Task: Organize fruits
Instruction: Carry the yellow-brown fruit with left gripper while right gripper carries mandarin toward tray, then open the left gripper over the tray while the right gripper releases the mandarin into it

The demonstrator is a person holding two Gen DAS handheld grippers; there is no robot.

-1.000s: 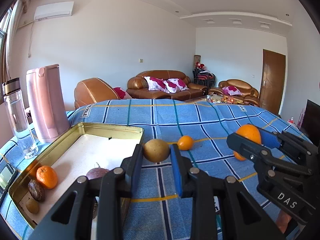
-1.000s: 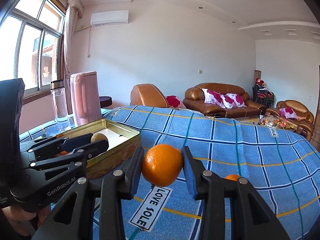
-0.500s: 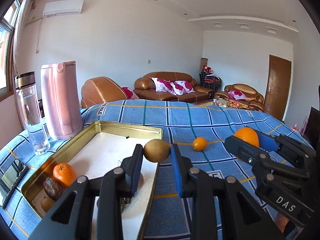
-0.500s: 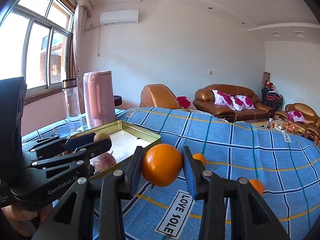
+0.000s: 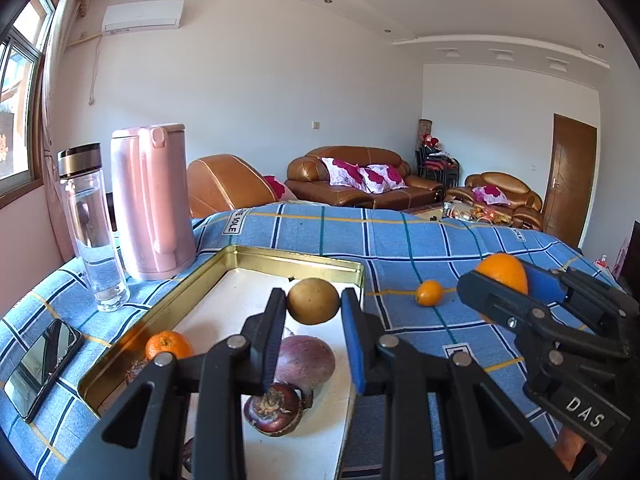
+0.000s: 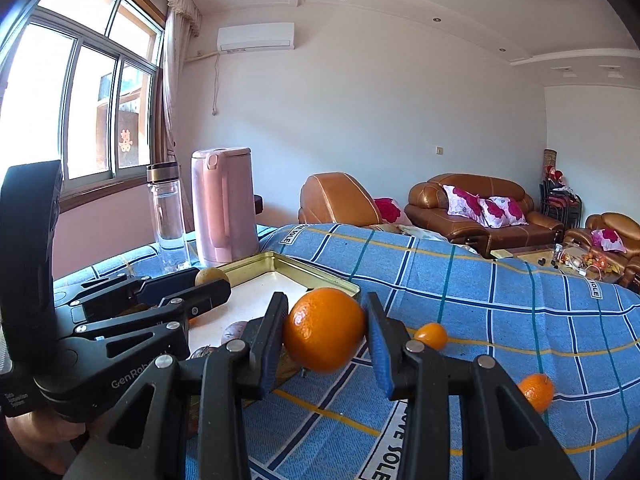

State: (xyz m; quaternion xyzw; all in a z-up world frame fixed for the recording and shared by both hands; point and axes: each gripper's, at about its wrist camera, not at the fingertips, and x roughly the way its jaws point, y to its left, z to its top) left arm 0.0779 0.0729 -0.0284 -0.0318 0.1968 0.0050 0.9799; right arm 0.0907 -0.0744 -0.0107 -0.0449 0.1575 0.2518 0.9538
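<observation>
Left gripper (image 5: pixel 313 311), clamped on brown round fruit (image 5: pixel 313 301), has advanced over gold tin tray (image 5: pixel 296 258); drop likely next. Right gripper (image 6: pixel 325 332), clamped on orange (image 6: pixel 324 329), has followed toward tray.

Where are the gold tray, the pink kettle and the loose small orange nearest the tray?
gold tray (image 5: pixel 296 256), left wrist view, far rim
pink kettle (image 5: pixel 150 200), left wrist view, body
small orange (image 5: pixel 429 293), left wrist view, centre
</observation>
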